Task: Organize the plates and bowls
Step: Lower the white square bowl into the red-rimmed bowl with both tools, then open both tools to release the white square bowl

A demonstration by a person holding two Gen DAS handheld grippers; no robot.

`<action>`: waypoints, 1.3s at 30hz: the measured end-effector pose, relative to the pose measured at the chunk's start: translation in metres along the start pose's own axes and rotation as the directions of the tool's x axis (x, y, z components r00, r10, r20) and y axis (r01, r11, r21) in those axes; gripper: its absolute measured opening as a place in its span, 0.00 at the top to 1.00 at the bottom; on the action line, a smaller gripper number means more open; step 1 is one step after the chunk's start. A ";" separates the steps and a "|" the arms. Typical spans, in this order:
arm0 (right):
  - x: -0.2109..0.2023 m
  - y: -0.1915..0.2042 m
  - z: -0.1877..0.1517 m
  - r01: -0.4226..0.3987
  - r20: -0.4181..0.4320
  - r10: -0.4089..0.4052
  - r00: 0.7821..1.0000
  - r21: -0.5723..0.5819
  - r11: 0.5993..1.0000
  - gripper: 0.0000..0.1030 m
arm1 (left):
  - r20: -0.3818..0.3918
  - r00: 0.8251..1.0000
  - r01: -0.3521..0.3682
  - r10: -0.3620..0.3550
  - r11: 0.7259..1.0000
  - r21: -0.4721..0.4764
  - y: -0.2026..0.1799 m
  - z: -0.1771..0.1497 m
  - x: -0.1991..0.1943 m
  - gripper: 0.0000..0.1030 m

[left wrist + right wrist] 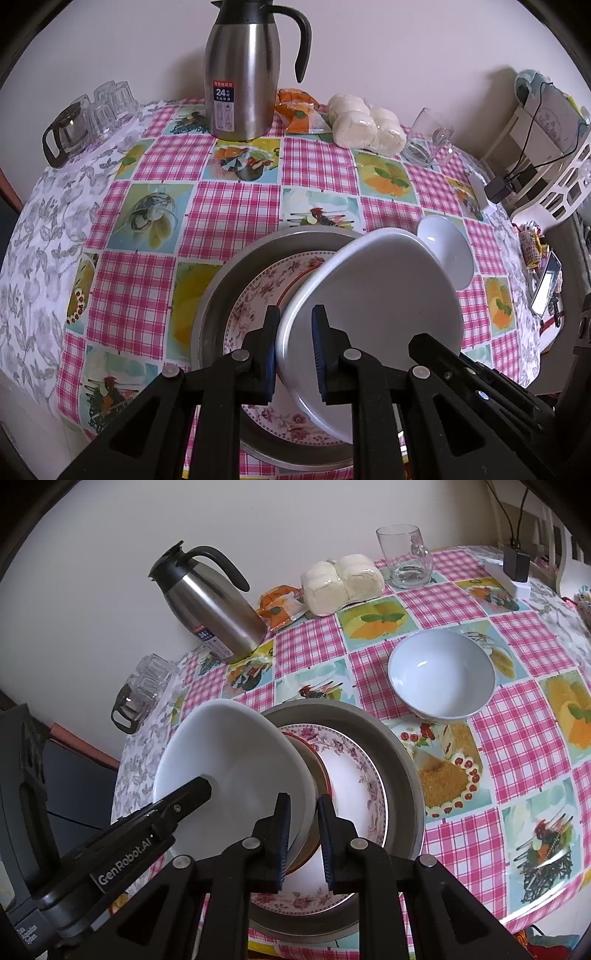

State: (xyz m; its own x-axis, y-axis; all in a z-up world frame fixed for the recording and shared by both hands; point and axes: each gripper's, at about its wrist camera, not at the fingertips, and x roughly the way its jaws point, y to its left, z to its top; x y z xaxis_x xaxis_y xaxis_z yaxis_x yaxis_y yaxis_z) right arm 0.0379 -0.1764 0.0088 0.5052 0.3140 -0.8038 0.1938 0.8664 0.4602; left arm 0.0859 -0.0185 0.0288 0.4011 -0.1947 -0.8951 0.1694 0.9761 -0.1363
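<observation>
A plate [354,794] lies in a pan [399,775] on the bench [517,738] (a bowl [441,675] stands beyond, a jug [210,609] farther back).

The tilted white plate [373,295] hides much of the floral plate [255,291] beneath it in the metal pan [221,280]. The pan's near rim is covered by the gripper arms. The label on the steel jug [242,74] is too small to read.
</observation>
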 end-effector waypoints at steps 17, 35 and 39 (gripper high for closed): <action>0.003 -0.002 0.001 0.000 -0.011 0.000 1.000 0.010 1.000 0.76 | -0.017 1.000 0.002 -0.002 1.000 -0.017 0.001 0.000 0.006 0.79; -0.017 0.004 0.004 0.033 0.079 -0.030 0.996 -0.030 0.999 0.52 | 0.070 0.997 0.020 -0.017 0.999 -0.041 0.007 0.004 -0.019 0.41; -0.020 0.004 0.007 0.046 0.099 -0.042 0.994 -0.031 0.998 0.39 | 0.068 0.998 0.003 0.000 0.999 -0.048 0.009 0.005 -0.018 0.36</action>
State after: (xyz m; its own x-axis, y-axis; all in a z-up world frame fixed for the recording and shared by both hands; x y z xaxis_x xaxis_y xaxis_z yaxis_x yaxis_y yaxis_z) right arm 0.0342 -0.1815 0.0291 0.5775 0.2370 -0.7812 0.1903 0.8915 0.4111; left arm 0.0843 -0.0066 0.0457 0.4610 -0.2004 -0.8645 0.1272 0.9790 -0.1592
